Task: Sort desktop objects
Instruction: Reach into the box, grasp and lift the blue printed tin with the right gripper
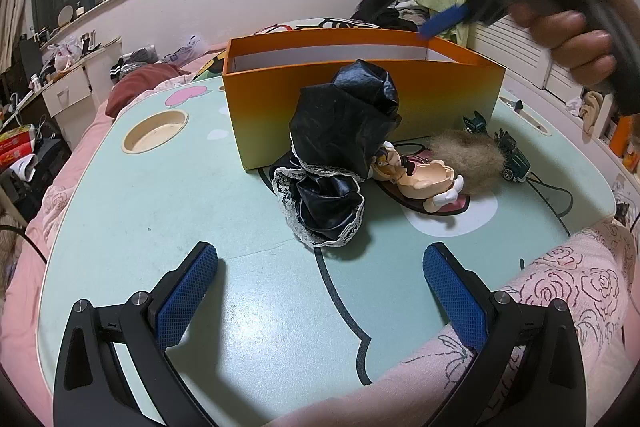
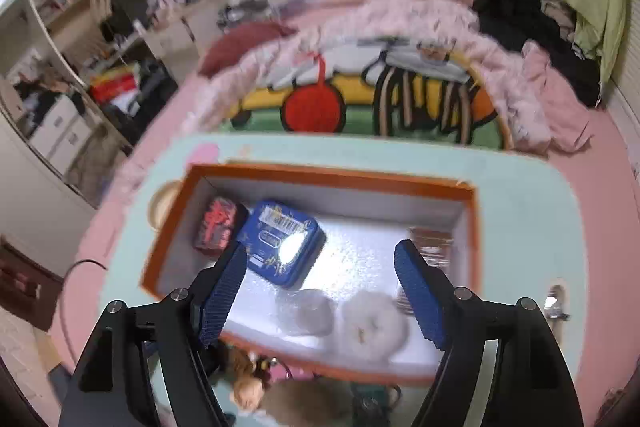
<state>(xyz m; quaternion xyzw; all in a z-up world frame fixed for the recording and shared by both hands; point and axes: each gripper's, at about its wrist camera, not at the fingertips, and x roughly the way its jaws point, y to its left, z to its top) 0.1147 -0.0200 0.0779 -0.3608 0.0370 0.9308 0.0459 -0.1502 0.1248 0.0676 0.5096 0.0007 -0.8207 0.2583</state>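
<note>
Both jaws stand spread, gripping nothing: the left gripper low over the table, the right gripper above the box. Just past the left fingers lies a black dress, a doll beside it, a toy car behind. Inside the box lie a blue tin, a red case and two puffs.

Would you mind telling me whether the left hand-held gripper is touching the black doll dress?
Apart. The left wrist view shows bare table between the open left hand-held gripper and the black doll dress.
</note>
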